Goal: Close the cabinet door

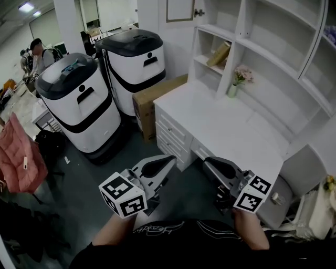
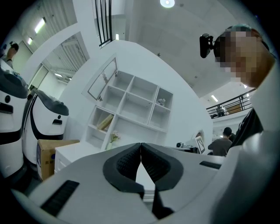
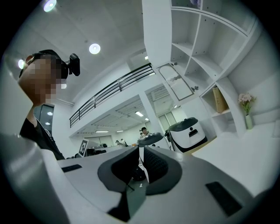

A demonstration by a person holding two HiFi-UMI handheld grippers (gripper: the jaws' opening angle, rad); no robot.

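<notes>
The head view alone shows both grippers together: the left gripper [image 1: 170, 157] and right gripper [image 1: 207, 162] are side by side, near me and low in the picture, over dark floor [image 1: 89, 210] just short of the white desk [image 1: 226, 126]. In that view the cabinet door [image 1: 180, 10] is cut off by the top edge, so I only get its lower frame and a knob. The left gripper view gives me the whole door [image 2: 103, 79], swung out to the left from the top left compartment of the shelves [image 2: 131, 103], far from both grippers. The right gripper view shows the door [image 3: 177, 82] too, plus a railing [image 3: 109, 94] on an upper level and ceiling lights that the head view misses. The left gripper [image 2: 140, 144] has its jaws pressed together on nothing. The right gripper [image 3: 141, 148] also has its jaws together, at most a hairline apart at the tips, and empty. A vase of flowers [image 1: 239, 79] stands at the far side of the desk, and a brown item [image 1: 218, 54] leans in a shelf above; I cannot tell what it is. A cardboard box [image 1: 157, 100] sits at the desk's left end, beside two white-and-black machines [image 1: 79, 100]. Pink cloth [image 1: 16, 157] hangs at the far left. A grey rounded shape at the right, under the desk edge, is too unclear to name.
</notes>
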